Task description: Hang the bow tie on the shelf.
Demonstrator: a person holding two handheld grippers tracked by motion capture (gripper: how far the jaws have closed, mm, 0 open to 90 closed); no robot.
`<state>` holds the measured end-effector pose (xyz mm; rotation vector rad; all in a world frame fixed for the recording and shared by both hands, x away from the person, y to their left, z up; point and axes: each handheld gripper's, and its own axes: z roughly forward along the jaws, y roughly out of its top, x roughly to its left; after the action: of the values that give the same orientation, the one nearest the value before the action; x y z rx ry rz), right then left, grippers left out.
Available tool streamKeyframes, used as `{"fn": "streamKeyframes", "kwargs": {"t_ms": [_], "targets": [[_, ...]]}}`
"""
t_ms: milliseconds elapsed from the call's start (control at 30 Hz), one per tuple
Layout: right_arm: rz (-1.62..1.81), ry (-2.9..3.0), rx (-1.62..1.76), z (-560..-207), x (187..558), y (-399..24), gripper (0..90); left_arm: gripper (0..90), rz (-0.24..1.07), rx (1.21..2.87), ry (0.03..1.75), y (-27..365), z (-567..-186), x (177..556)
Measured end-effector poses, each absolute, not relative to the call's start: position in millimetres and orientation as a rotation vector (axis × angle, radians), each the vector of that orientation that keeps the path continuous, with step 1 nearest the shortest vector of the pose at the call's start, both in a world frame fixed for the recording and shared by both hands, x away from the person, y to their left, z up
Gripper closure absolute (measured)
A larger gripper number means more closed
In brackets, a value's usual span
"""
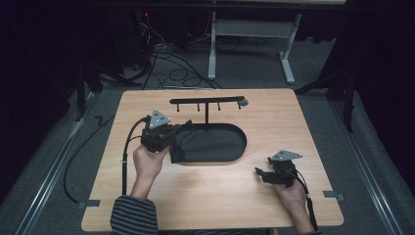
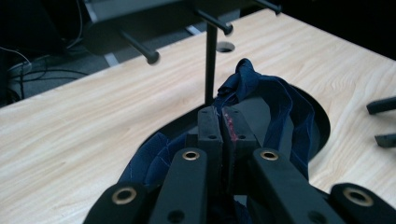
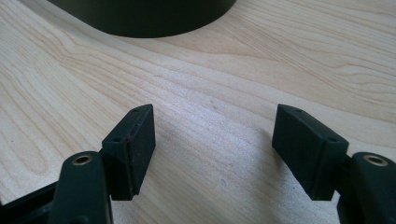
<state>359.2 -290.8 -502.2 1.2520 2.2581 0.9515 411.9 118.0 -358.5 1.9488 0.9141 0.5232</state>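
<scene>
The left tool (image 2: 223,122) was clamped on a dark blue cloth (image 2: 275,100), its 2 jaws pressed together with a fold of the fabric pinched at their tips. The cloth was already off the table (image 1: 147,205): it bunched up just beyond the jaw tips and hung down on both sides of them, over the left end of the black oval tray (image 1: 235,152). So the pick-up looked done.

What remained, judging by the setup, was to get the cloth onto the black peg rack (image 1: 207,101). Its post rose directly ahead of the left tool, and its pegs (image 2: 150,57) stuck out above and beyond the jaw tips, none of them touching the cloth. In the high view the fabric was dark against the tray, so how much of it still rested there was hard to tell.

The right tool (image 1: 261,174) lay low over bare table, well to the right of the tray, its jaws standing wide apart with nothing between them. It had no part in the grip.
</scene>
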Motion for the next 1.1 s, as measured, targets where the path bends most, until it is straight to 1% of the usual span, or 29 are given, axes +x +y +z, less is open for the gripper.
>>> {"fn": "streamKeyframes", "kwargs": {"t_ms": [267, 600, 1100], "targets": [[0.952, 2.258, 1.253, -502.2, 359.2, -290.9, 31.7, 87.0, 0.559, 1.924, 0.923, 121.6, -348.4, 415.5], [0.955, 2.259, 1.25, -502.2, 359.7, -291.3, 31.8, 87.0, 0.638, 1.902, 0.938, 123.7, -335.7, 420.6], [0.955, 2.259, 1.252, -502.2, 359.5, -291.2, 31.7, 86.9, 0.693, 1.905, 0.981, 120.2, -332.8, 438.7]]}}
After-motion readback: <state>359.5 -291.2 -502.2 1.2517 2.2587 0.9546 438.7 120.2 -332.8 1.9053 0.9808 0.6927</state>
